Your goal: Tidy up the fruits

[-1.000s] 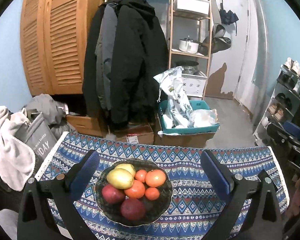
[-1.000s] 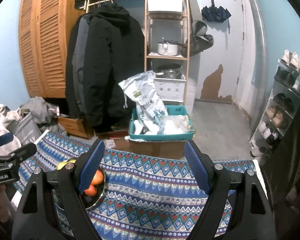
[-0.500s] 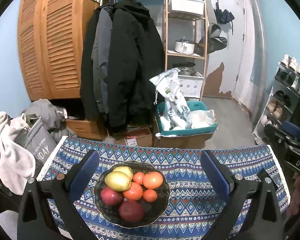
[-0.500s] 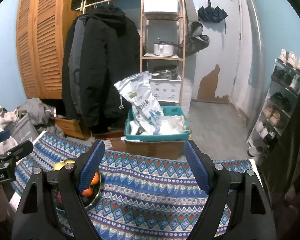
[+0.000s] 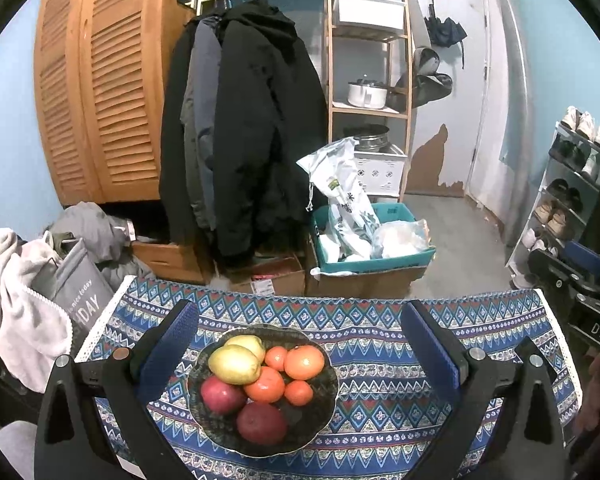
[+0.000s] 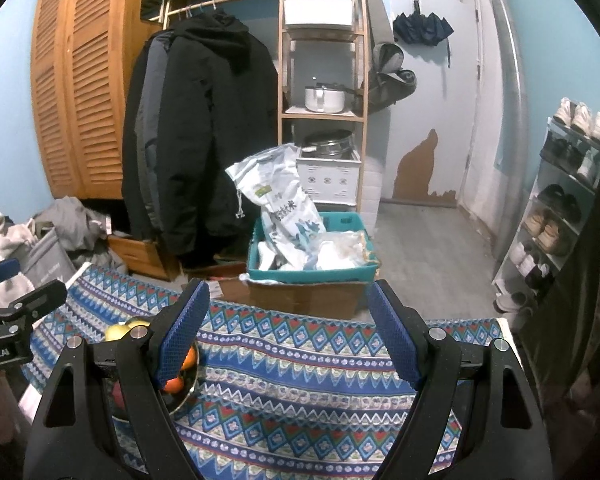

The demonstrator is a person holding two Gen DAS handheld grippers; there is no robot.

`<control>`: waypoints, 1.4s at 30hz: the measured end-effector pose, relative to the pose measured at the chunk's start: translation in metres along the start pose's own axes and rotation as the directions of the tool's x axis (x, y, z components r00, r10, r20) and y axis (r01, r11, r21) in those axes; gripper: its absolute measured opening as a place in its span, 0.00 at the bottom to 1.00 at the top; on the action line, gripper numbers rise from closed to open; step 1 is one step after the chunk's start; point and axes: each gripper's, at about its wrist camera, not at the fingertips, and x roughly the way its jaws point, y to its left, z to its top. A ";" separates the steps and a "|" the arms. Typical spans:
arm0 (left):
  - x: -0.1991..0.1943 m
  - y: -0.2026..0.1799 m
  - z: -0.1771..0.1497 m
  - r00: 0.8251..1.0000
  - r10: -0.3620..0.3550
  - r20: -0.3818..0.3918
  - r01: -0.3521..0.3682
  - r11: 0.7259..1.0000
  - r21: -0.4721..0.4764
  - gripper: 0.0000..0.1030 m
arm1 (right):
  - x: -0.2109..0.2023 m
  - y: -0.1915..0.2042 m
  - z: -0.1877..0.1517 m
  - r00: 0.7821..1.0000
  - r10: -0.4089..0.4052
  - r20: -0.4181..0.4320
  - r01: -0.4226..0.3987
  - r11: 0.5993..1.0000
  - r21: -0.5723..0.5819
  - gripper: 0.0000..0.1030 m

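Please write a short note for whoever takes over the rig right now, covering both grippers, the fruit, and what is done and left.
Left gripper: open, empty, hovering over the bowl.
Right gripper: open, empty, over bare tablecloth to the right of the bowl.
Fruit: all in the bowl on the tablecloth: two yellow fruits, four orange ones, two red ones. None lies outside the bowl in either view.
Done: nothing visibly sorted yet.
Left: everything. Probably lift the fruits out one at a time; the top ones look easiest to reach first.
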 end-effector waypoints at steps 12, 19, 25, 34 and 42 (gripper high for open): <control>0.000 0.000 0.000 1.000 -0.001 -0.006 0.001 1.000 -0.001 0.99 | 0.000 0.000 0.000 1.000 -0.001 -0.001 0.001 1.000 -0.001 0.79; 0.000 -0.003 -0.003 1.000 -0.001 -0.009 0.001 1.000 -0.009 0.99 | -0.001 -0.002 -0.001 1.000 -0.001 0.002 0.001 1.000 -0.001 0.79; -0.001 -0.004 -0.001 1.000 0.019 -0.007 -0.020 1.000 -0.002 0.99 | -0.001 -0.002 -0.001 1.000 -0.001 0.000 0.001 1.000 -0.001 0.79; 0.002 -0.003 -0.001 0.998 0.043 -0.035 -0.043 0.999 -0.023 0.99 | -0.002 -0.002 -0.001 1.000 -0.002 0.001 0.002 1.000 -0.002 0.79; 0.002 -0.004 -0.001 0.999 0.041 -0.035 -0.042 0.999 -0.021 0.99 | -0.002 -0.001 -0.001 1.000 -0.002 0.001 0.002 1.000 -0.005 0.79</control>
